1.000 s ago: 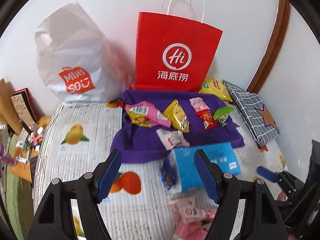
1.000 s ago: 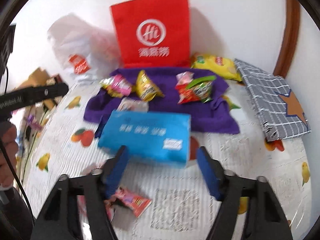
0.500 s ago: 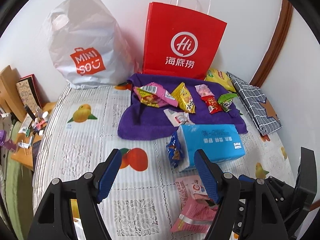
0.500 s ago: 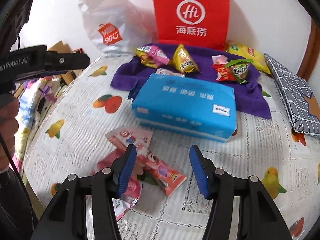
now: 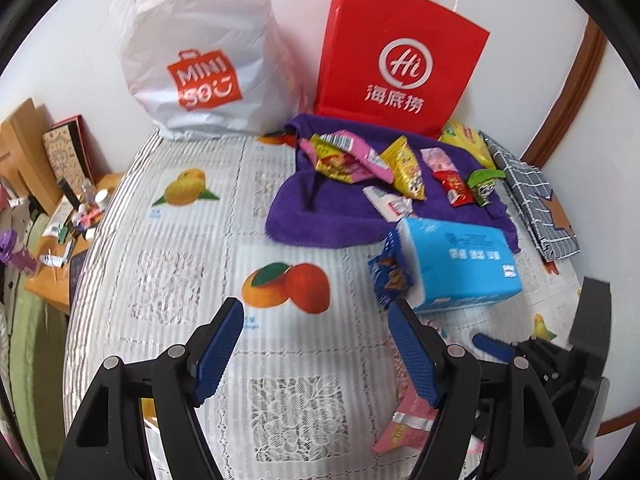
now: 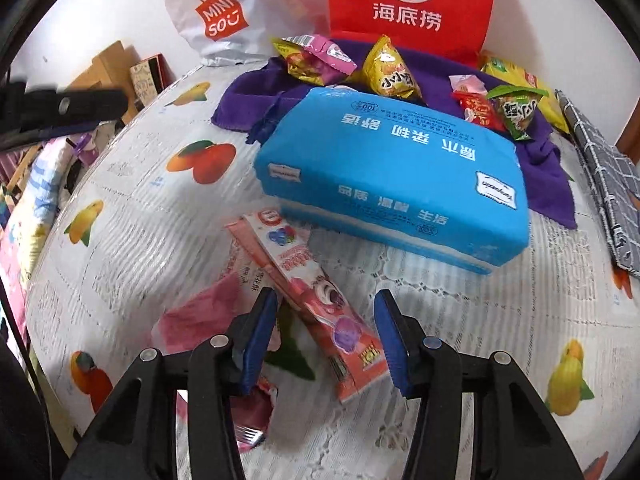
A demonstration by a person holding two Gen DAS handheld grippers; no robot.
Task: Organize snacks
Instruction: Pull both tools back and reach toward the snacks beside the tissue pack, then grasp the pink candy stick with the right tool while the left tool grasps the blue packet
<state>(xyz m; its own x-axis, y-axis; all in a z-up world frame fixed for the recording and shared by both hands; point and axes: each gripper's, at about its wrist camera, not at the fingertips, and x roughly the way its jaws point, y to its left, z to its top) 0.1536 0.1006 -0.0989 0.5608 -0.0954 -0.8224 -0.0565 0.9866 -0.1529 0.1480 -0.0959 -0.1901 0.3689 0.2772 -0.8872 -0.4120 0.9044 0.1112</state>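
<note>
Working through the pick-up step of the snack sorting, by the look of it. Right tongs (image 6: 326, 334) pointing steeply down over a long pink-and-red plastic snack packet (image 6: 316, 304) lying on the desk (image 6: 132, 216), a surface covered in a clear cloth with fruit prints. Jaws just narrowing, with the packet's near end lying between them, yet still released: blue pads standing clear of the wrapper on both sides, nothing grasped. Packet lying slantwise just in front of a blue soft-pack box of tissues (image 6: 392, 176), its far end almost touching the pack, and overlapping a crumpled pink foil wrapper (image 6: 200, 316) on its left.

Left tongs (image 5: 316, 346) hanging wide and released over bare desk, holding nothing, with the pink wrappers showing beside the right pad.

Already gathered on a purple towel (image 5: 320, 216) at the back: a pink-and-yellow crinkled bag (image 5: 344, 156), a yellow foil packet (image 5: 406, 168), a small red-and-pink packet (image 5: 448, 178) and a green one (image 5: 486, 184).

Next move, judging from this: sinking a little further, closing across the packet's narrow width rather than its length, then carrying it back to the towel without snagging the tissue pack. Thin film likely slipping or buckling, so gripping near the sealed end seeming safer.
</note>
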